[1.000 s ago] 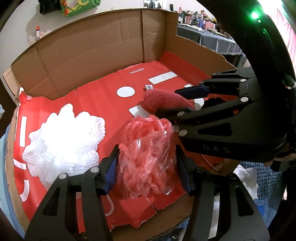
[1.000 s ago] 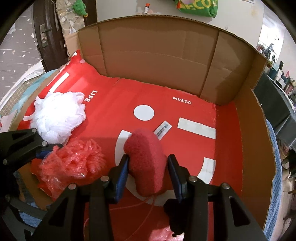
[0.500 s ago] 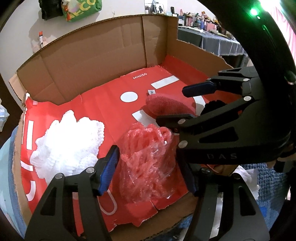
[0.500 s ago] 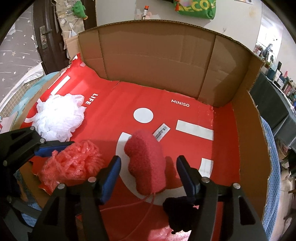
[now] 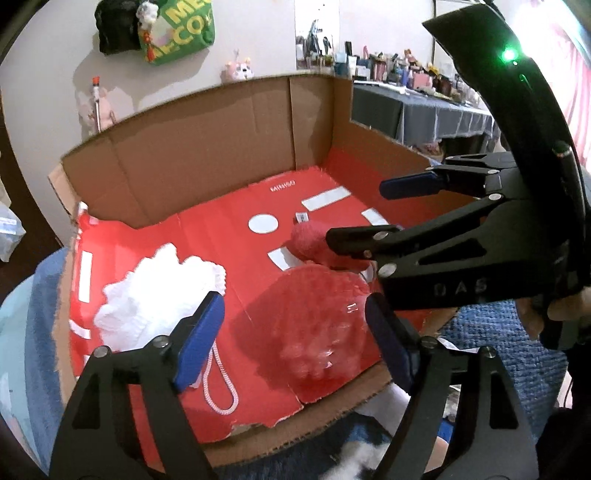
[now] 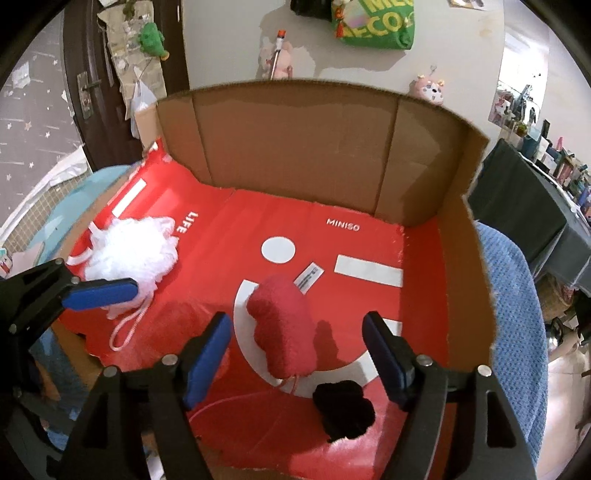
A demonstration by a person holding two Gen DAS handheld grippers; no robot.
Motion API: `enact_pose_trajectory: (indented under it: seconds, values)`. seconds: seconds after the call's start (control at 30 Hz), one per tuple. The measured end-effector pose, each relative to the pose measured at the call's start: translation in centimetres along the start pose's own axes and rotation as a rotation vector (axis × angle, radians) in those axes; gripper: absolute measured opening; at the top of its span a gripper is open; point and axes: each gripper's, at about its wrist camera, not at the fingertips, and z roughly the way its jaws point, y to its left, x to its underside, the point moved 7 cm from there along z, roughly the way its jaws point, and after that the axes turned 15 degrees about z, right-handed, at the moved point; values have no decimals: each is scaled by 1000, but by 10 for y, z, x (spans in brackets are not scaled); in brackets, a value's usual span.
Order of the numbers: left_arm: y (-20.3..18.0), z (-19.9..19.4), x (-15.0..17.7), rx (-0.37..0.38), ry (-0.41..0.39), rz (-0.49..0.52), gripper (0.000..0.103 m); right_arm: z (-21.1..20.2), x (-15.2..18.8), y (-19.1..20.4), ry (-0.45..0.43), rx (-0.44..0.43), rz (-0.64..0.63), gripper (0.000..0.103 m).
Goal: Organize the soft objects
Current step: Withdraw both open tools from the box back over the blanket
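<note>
A lived-in room of a home, likely a bedroom. Evidence: a dark wooden door with a handle, a green bag and small plush toys hanging on a pale wall, a dark-clothed side table crowded with bottles and trinkets, a pink curtain, and a blue knitted blanket under a cardboard box
</note>
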Motion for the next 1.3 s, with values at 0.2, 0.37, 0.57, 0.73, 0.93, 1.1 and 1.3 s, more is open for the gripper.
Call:
enact_pose_trajectory:
  seconds: [0.2, 0.37, 0.57, 0.73, 0.93, 1.1, 1.3]
  values:
    - [1, -30, -1, -22, -60, -42, 78, -29, -2, 0, -54, -7, 20, 79]
    - [1, -61, 4, -63, -111, -72, 80, -62, 3, 2, -111, -10, 27, 82]
    - [0, -101, 17, -143, -185, -123, 87, -113, 19, 7, -214, -30, 39, 98]
    - [-10, -131, 30, -200, -244, -155, 94, -152, 37, 10, -293, -46, 48, 103]
    - [-24, -153, 48, -240, -283, -176, 98, -187, 63, 12, -368, -61, 70, 103]
    - [-33, -157, 64, -280, -281, -179, 98, -201, 89, 15, -415, -42, 71, 103]
    - [-43, -150, 88, -290, -262, -216, 98, -196, 122, 20, -431, -10, 51, 103]
